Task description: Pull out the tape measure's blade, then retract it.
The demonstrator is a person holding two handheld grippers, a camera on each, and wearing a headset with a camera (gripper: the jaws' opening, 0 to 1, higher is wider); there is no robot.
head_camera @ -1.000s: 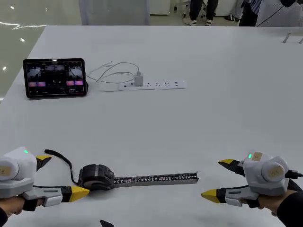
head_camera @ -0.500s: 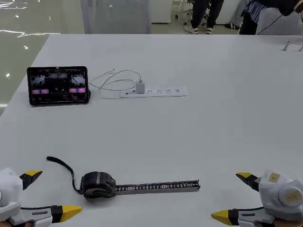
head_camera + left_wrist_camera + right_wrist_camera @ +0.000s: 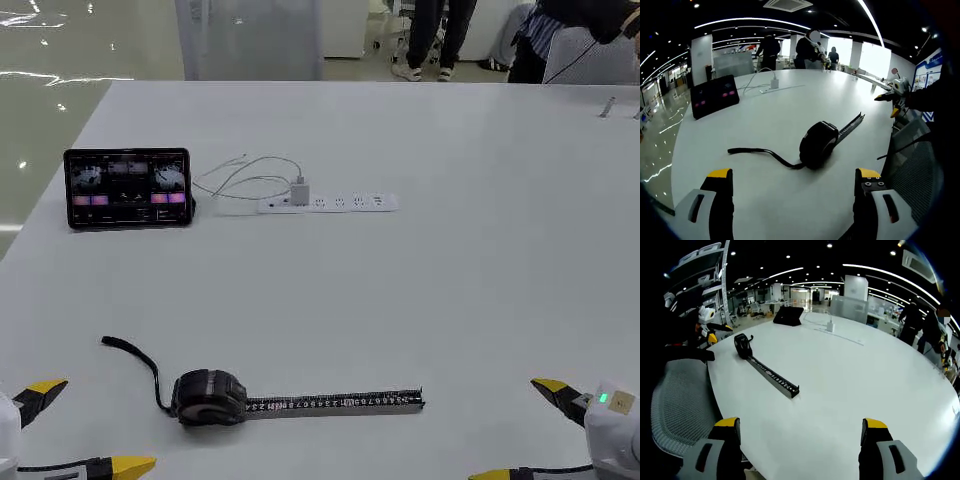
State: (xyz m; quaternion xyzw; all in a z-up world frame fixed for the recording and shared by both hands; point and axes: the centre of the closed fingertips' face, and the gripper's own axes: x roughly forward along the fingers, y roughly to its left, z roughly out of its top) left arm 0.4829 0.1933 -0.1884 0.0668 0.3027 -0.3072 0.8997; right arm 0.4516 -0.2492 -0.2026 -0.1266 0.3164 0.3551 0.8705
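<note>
A black tape measure lies on the white table near its front edge, with its blade drawn out to the right and a black wrist strap curling off to the left. The case and the blade also appear in the gripper views. My left gripper hangs at the bottom left corner, open and empty, well left of the case. At the bottom right my right gripper is open too, right of the blade's tip. Neither gripper touches the tape.
A black tablet with a lit screen stands at the far left. A white power strip with a plugged charger and white cables lies beside it. People stand beyond the table's far edge. A grey mesh chair sits by the front edge.
Both grippers have drawn back toward the table's front edge, away from the tape measure, and stay open. The tape lies still with its blade out. The camera has tilted.
</note>
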